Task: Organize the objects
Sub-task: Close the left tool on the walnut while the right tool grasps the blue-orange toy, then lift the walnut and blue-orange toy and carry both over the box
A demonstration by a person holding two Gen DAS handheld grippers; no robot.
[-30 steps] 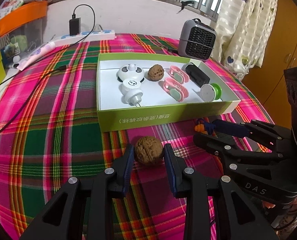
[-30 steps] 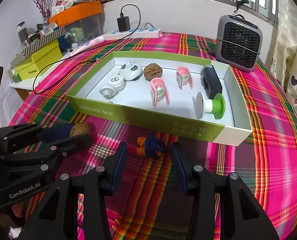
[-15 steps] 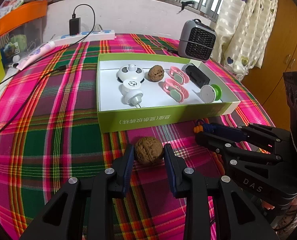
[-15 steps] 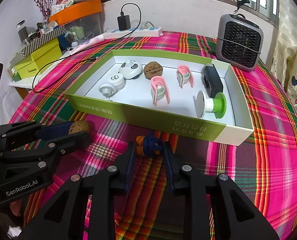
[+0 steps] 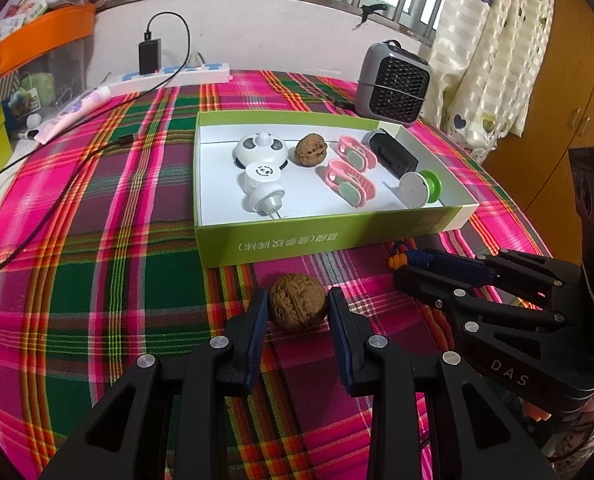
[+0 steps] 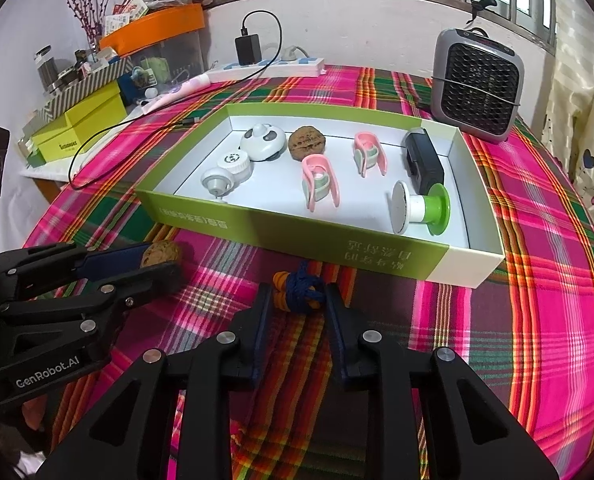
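Walnut [image 5: 297, 309] sits clamped in our left gripper [image 5: 297, 312], knot [image 6: 299, 292] in right gripper [image 6: 299, 300], narrowly closed; box [image 5: 337, 236] at 12 o'clock takes both.

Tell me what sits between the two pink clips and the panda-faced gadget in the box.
A walnut lies between the pink clips and the panda-faced gadget; both wrist views show it.

Both tools are made of black plastic with open triangular cut-outs in the arms. The left gripper [image 5: 297, 312] has dark blue pads on the inner faces of its fingers and round silver screws at the joints; its side carries the white letters "GenRobot.AI". The right gripper [image 6: 299, 300] is built the same, with "DAS" printed in grey on its side.
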